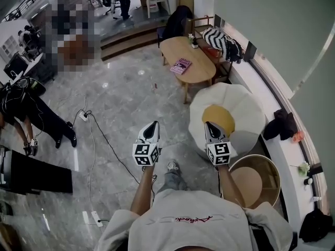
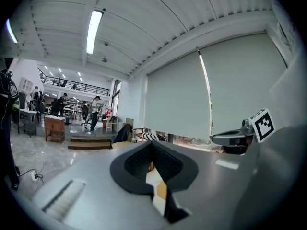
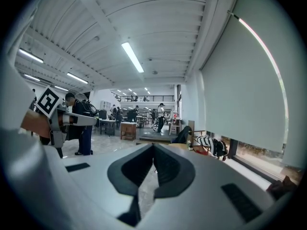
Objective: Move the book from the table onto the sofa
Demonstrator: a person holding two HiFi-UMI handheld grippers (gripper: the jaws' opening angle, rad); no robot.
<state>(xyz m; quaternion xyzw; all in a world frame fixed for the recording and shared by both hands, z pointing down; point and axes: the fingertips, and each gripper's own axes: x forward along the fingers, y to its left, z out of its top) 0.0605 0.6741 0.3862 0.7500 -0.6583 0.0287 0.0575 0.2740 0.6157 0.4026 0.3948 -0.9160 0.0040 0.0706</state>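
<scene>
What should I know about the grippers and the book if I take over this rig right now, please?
Left gripper: shut, empty, held out over the grey marble floor.
Right gripper: shut, empty, beside the left one, near the white-and-yellow egg-shaped cushion.
Flat pink book: lying on the oval wooden table, well ahead of both grippers.
Done: nothing; the book is untouched.
Left: walk to the table, open a gripper, pick up the book, carry it to the sofa and set it down. I cannot tell from here which seat is the sofa.
</scene>
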